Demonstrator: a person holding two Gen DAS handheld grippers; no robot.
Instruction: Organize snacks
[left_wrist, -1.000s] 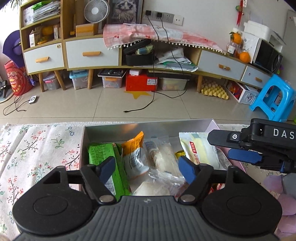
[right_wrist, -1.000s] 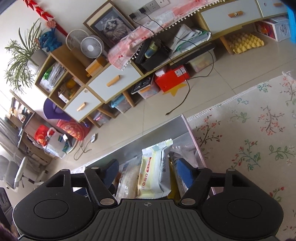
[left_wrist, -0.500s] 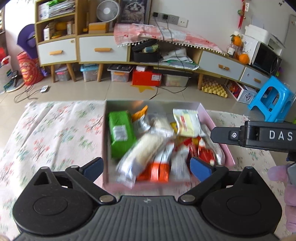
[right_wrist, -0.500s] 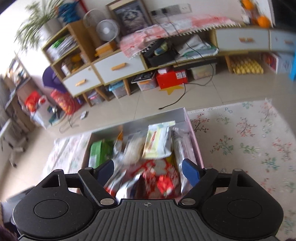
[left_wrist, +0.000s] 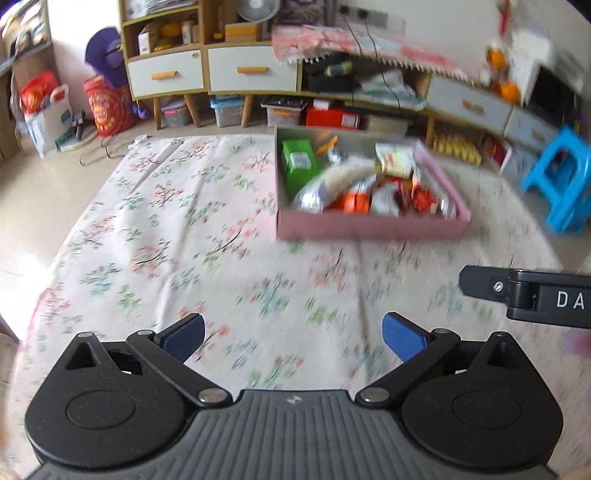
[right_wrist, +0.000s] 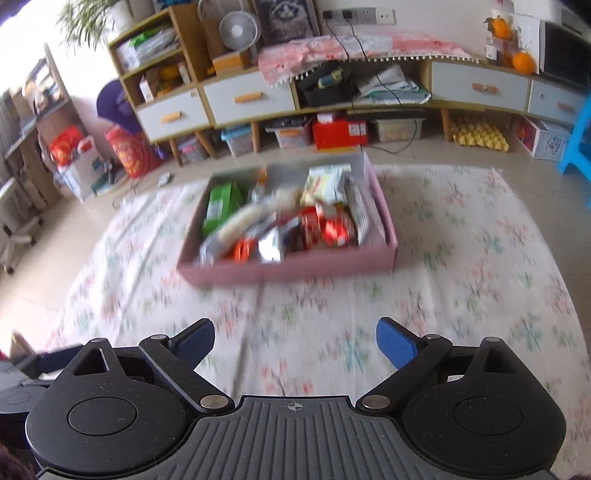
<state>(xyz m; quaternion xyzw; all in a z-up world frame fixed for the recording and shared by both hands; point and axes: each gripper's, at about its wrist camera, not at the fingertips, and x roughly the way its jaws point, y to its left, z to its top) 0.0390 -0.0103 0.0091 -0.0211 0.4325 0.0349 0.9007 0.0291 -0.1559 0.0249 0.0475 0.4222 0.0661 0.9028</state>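
- The left tongs (left_wrist: 291, 334) are spread wide over the floral cloth (left_wrist: 177, 236), low in the frame, with nothing between the blue pads (left_wrist: 400, 336); the jaws have just been opening.
- The right tongs (right_wrist: 295, 341) are also wide apart and empty above the same cloth (right_wrist: 461, 258); their jaws have just been opening further.
- The pink box (left_wrist: 369, 225) sits on the cloth in the upper right-centre of the left view, well apart from both tongs; in the right view the pink box (right_wrist: 288, 267) lies in the upper centre.
- Inside it the snacks are piled together: a green packet (left_wrist: 297, 166) at the left side, a pale yellow-white packet (left_wrist: 393, 162) toward the far right, and silver, orange and red wrappers (left_wrist: 369, 195) nearer the front wall.
- Part of the right tongs' black body (left_wrist: 528, 297) shows at the right edge of the left view.
- Both views are motion-blurred.
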